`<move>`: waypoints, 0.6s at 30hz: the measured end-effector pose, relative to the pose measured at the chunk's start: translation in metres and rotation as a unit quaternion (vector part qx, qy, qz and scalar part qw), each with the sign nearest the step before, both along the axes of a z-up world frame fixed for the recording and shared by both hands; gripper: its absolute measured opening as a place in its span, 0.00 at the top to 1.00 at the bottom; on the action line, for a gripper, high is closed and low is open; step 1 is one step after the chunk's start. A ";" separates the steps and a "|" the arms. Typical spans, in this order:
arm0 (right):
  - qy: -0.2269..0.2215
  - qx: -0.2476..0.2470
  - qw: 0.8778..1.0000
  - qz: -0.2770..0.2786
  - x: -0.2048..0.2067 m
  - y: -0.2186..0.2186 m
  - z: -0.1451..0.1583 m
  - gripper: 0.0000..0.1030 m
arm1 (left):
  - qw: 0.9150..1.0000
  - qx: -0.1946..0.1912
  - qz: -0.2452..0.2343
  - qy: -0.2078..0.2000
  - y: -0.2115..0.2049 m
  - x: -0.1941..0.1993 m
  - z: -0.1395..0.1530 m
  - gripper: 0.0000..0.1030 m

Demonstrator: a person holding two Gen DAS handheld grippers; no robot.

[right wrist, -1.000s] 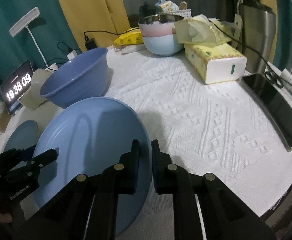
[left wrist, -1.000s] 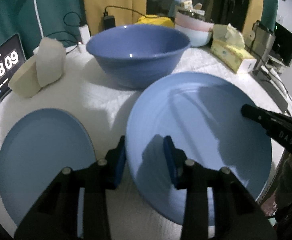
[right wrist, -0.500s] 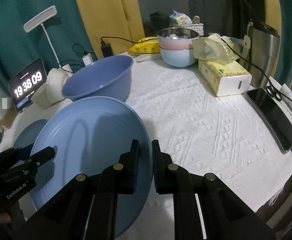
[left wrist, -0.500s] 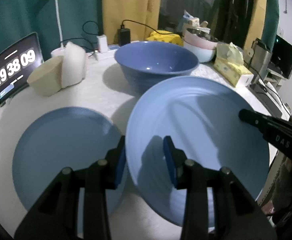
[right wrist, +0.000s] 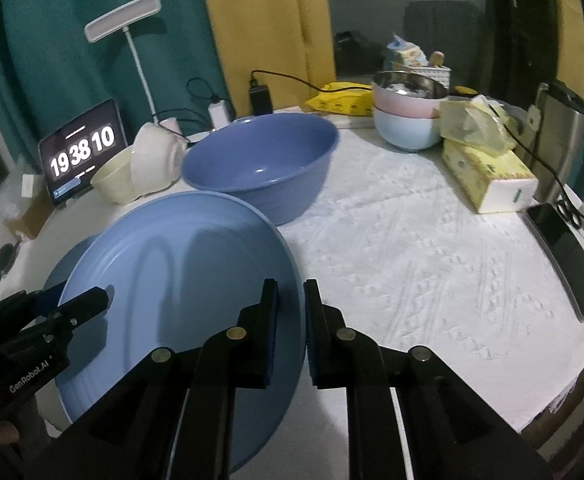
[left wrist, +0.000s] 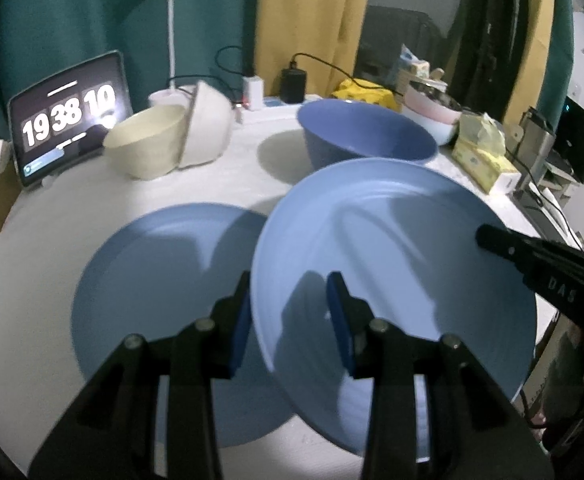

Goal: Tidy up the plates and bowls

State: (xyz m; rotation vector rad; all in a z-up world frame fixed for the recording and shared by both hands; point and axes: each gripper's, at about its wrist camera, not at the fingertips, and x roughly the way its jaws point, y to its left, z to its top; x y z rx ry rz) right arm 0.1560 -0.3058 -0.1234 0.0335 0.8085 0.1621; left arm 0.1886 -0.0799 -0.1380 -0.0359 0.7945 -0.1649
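While both grippers carry the large light-blue plate (left wrist: 392, 248) above the tablecloth (right wrist: 412, 264), nothing is stacked yet. The left gripper (left wrist: 288, 320) straddles the plate's near-left rim, one pad under it and one over, with a visible gap at the upper pad, so I cannot tell how firmly it bites. The right gripper (right wrist: 290, 332) is nearly closed on the opposite rim, pinching it between its pads. In the left wrist view the held plate fills the centre and right of the frame, tilted, partly overlapping the darker blue plate (left wrist: 164, 280) lying flat at lower left; setting one on the other looks like the step in hand. Behind them, upper centre, stands the big blue bowl (left wrist: 368, 132); the cream bowls (left wrist: 164, 144) lie tipped at upper left, and the pastel bowl stack (right wrist: 408, 116) sits at upper right of the right wrist view. By my reckoning, most of the sorting remains.
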 end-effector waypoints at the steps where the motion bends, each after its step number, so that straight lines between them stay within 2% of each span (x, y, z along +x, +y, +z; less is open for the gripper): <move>1: 0.000 -0.001 1.000 0.003 0.001 0.004 0.000 0.86 | 1.000 -0.001 0.003 -0.001 0.004 0.000 0.000 0.64; 18: 0.015 -0.015 0.998 0.060 0.022 0.077 -0.012 0.86 | 0.998 -0.002 0.059 -0.005 0.073 0.000 -0.008 0.64</move>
